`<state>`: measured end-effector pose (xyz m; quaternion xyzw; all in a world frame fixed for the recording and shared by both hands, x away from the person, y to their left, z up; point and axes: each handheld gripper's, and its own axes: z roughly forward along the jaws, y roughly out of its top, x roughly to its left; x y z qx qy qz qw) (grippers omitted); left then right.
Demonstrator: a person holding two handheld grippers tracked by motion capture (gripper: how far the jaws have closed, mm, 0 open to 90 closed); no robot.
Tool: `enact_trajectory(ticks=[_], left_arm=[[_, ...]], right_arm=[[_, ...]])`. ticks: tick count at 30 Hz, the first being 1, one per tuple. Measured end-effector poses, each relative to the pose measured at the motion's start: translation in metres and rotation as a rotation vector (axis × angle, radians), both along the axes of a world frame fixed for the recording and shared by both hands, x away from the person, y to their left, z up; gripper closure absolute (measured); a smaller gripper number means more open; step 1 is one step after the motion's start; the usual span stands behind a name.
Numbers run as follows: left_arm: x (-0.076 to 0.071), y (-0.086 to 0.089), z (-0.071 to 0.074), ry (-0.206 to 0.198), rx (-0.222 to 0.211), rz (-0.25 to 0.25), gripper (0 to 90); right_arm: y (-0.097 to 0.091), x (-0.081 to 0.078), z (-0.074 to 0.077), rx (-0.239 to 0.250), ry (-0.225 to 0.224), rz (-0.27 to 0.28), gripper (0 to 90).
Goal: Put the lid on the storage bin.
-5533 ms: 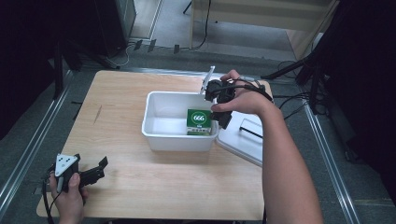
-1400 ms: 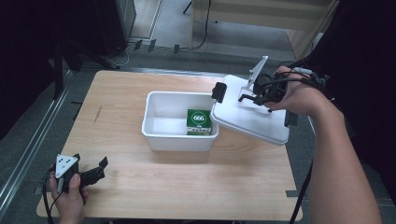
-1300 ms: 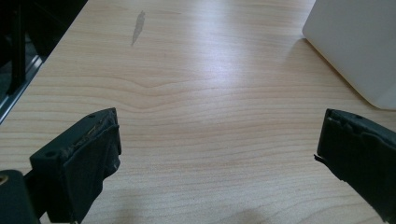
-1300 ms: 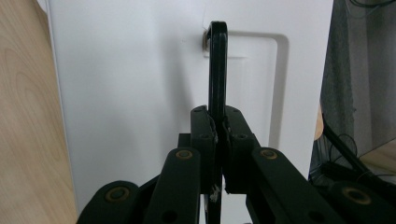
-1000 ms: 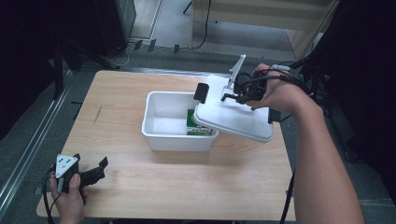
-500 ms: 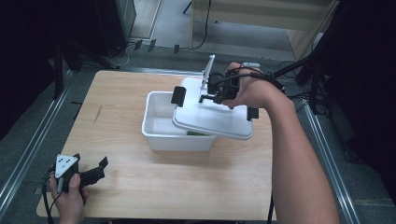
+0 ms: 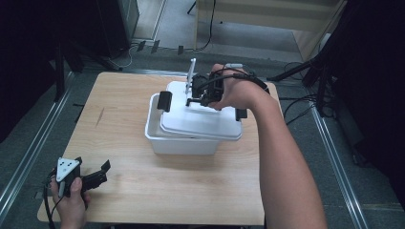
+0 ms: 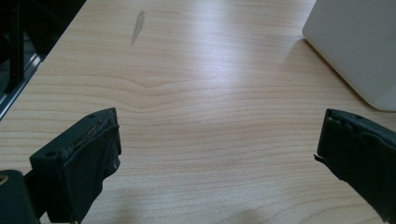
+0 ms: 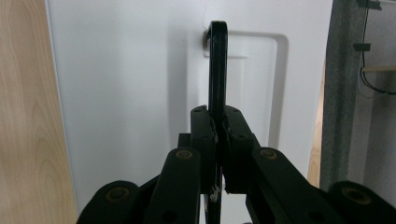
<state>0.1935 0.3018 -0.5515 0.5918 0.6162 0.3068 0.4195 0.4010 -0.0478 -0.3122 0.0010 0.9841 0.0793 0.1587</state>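
A white lid [image 7: 200,121] with black end clips [image 7: 164,101] sits tilted over the white bin [image 7: 176,143], and a strip of the bin's left side stays uncovered. My right gripper [image 7: 198,95] is above the lid, shut on its thin black handle [image 9: 217,65]. In the right gripper view the jaws [image 9: 218,126] pinch that upright handle against the lid's white top [image 9: 126,70]. Whether the lid rests on the rim or hangs just above it is unclear. My left gripper [image 7: 102,171] lies at the table's near left corner, open and empty [image 8: 217,154].
The bin stands mid-table on a light wooden table [image 7: 119,114]; its corner [image 8: 359,42] appears far right in the left gripper view. Bare wood lies left of and in front of the bin. Cables and metal rails run along the floor around the table.
The right hand has carried the lid from the table's right side leftward over the bin, hiding the green box inside. The left hand has stayed still.
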Motion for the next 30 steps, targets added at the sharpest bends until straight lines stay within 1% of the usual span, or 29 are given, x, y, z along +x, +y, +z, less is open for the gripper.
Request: enact_trajectory(ticks=[1, 3, 6, 7, 9, 10, 11, 12, 14, 16, 18, 20, 25, 28, 29, 30], left_arm=[[0.000, 0.000, 0.000, 0.000, -0.001, 0.000, 0.1], [0.000, 0.000, 0.000, 0.000, 0.000, -0.002, 0.1], [0.000, 0.001, 0.000, 0.000, -0.001, -0.003, 0.1], [0.000, 0.001, 0.000, 0.001, -0.002, -0.003, 0.1], [0.000, 0.001, 0.000, -0.002, -0.004, -0.003, 0.1], [0.000, 0.001, 0.000, -0.002, -0.005, -0.003, 0.1], [0.000, 0.001, 0.000, -0.001, -0.005, -0.004, 0.1], [0.000, 0.001, 0.000, -0.001, -0.006, -0.003, 0.1], [0.000, 0.001, 0.000, -0.003, -0.010, -0.001, 0.1], [0.000, 0.001, 0.000, -0.004, -0.010, -0.001, 0.1], [0.000, 0.001, 0.000, -0.002, -0.008, -0.003, 0.1], [0.000, 0.001, 0.000, -0.002, -0.008, -0.003, 0.1], [0.000, 0.001, 0.000, -0.003, -0.005, -0.004, 0.1], [0.000, 0.001, 0.000, -0.004, -0.005, -0.003, 0.1], [0.000, 0.001, 0.000, -0.005, -0.006, -0.003, 0.1], [0.000, 0.001, 0.000, -0.004, -0.006, -0.003, 0.1]], right_arm=[[0.003, 0.001, -0.001, 0.001, -0.004, 0.025, 85.7], [0.010, 0.001, -0.004, -0.008, 0.006, 0.022, 85.7], [0.018, 0.002, -0.007, -0.007, 0.011, 0.038, 85.7], [0.021, 0.002, -0.008, -0.003, 0.008, 0.052, 85.6], [0.026, 0.002, -0.010, -0.003, 0.014, 0.049, 85.7], [0.028, 0.001, -0.011, -0.009, 0.011, 0.047, 85.7], [0.030, 0.002, -0.012, -0.011, 0.009, 0.062, 85.7], [0.032, 0.002, -0.013, -0.013, 0.011, 0.058, 85.7], [0.036, 0.002, -0.015, -0.018, 0.015, 0.069, 85.7], [0.039, 0.001, -0.016, -0.017, 0.020, 0.063, 85.7], [0.041, 0.003, -0.017, -0.019, 0.023, 0.075, 85.7], [0.042, 0.003, -0.019, -0.020, 0.028, 0.069, 85.7], [0.047, 0.004, -0.024, -0.030, 0.031, 0.074, 85.6], [0.050, 0.005, -0.025, -0.021, 0.035, 0.076, 85.6], [0.052, 0.004, -0.026, -0.026, 0.033, 0.072, 85.6], [0.053, 0.005, -0.027, -0.029, 0.033, 0.082, 85.6]])
